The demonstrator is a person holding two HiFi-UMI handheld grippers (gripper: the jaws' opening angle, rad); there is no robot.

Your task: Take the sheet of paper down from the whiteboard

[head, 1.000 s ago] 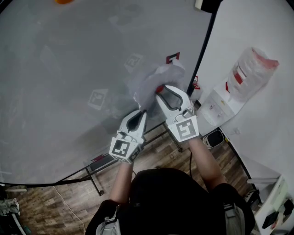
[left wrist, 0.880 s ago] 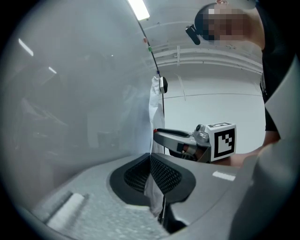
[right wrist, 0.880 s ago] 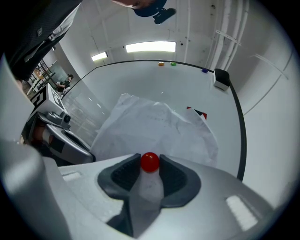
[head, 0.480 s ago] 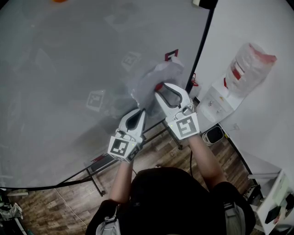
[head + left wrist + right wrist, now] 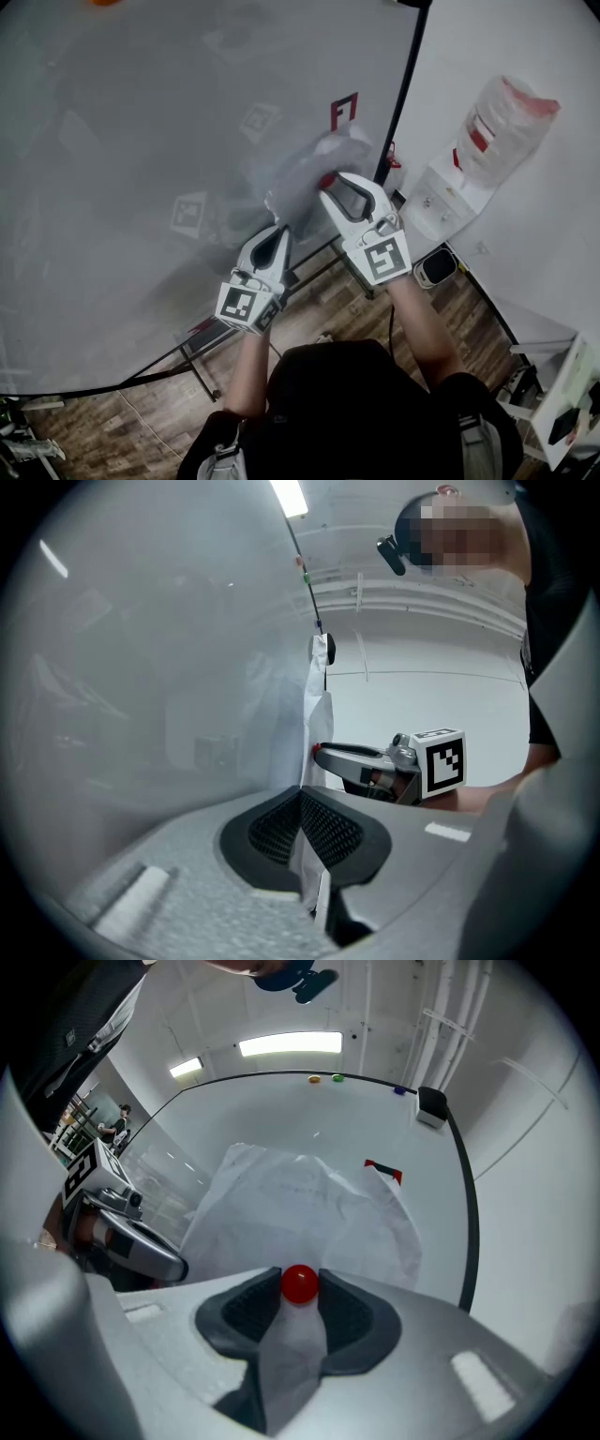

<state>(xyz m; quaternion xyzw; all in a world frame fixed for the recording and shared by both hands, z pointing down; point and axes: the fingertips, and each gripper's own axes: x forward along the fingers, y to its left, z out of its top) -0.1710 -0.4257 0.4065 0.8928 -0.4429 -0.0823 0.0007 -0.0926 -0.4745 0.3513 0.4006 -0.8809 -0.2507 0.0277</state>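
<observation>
Fingers [image 5: 267,829] of left gripper [image 5: 282,229]: pinched on lower edge of sheet of paper [image 5: 307,174] | right gripper [image 5: 328,184]: clamped on red magnet [image 5: 300,1283] over sheet of paper | position: hanging crumpled against whiteboard [image 5: 141,141] | handling: likely light, limp, tear-prone; grip near edges, pull gently.

Our left claw [image 5: 302,808]: jaws together on the lower edge of the sheet of paper [image 5: 317,700], which we see edge-on. Whiteboard [image 5: 141,667]: at left, the paper rising beside it. Our right claw [image 5: 326,755]: beyond, tip at the paper; marker cube [image 5: 441,761] facing us.
</observation>
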